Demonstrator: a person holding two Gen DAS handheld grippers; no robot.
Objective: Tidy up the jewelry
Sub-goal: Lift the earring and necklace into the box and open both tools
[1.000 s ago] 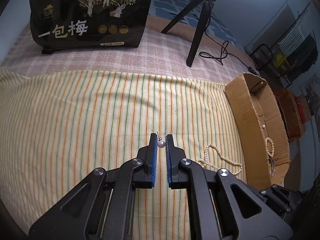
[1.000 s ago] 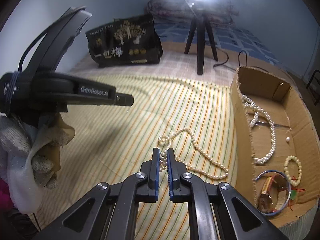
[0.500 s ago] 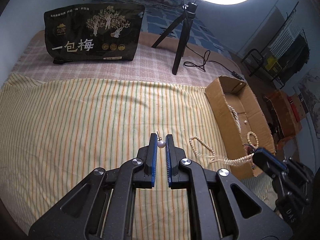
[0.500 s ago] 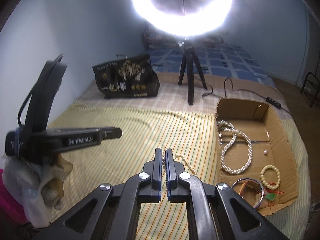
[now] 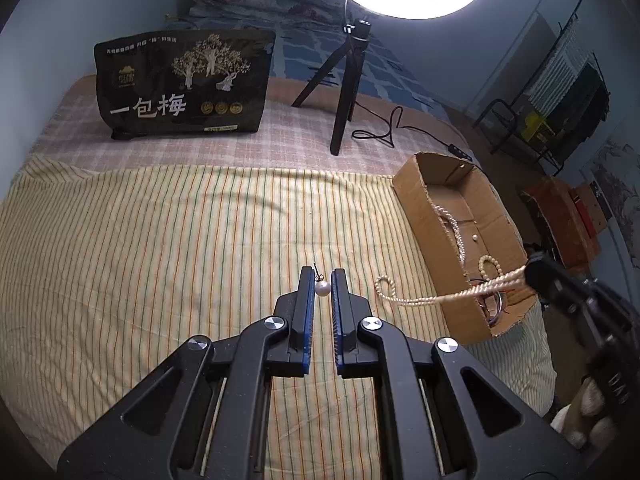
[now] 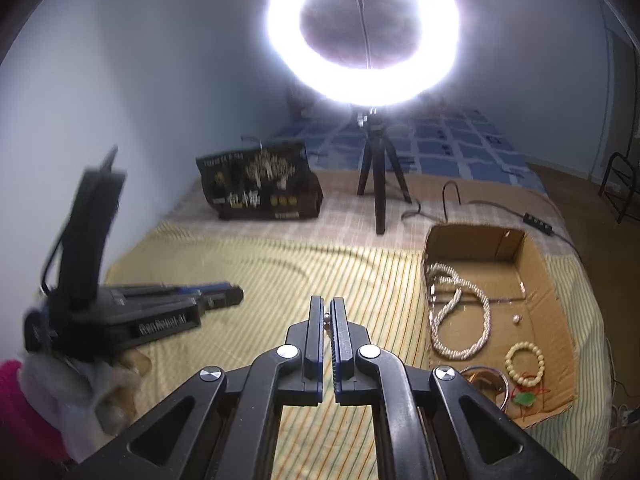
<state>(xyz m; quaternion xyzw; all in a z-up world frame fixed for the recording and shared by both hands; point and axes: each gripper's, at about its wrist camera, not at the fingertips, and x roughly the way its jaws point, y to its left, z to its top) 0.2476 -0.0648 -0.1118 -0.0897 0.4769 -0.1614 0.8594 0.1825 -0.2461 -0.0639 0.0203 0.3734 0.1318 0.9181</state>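
Note:
My left gripper (image 5: pixel 322 280) is shut on a pearl earring (image 5: pixel 322 288) and holds it above the striped cloth. My right gripper (image 6: pixel 327 312) is shut on a pearl necklace (image 5: pixel 420 298); in the left wrist view the strand hangs from it, raised off the cloth, next to the near end of the cardboard box (image 5: pixel 424 208). In the right wrist view only a bead (image 6: pixel 327 315) shows between the jaws. The box (image 6: pixel 536 268) holds a twisted pearl rope (image 6: pixel 460 312), a bead bracelet (image 6: pixel 525 362), a loose pearl (image 6: pixel 516 319) and a bangle (image 6: pixel 486 384).
A black snack bag (image 5: pixel 184 84) stands at the back left. A ring light on a tripod (image 5: pixel 346 96) stands behind the cloth, its cable (image 5: pixel 384 128) running right. A rack (image 5: pixel 560 92) and boxes sit beyond the bed's right edge.
Both grippers have risen well above the cloth. The right gripper has lifted the pearl necklace off the cloth and carried it toward the box. The left gripper still holds the earring.

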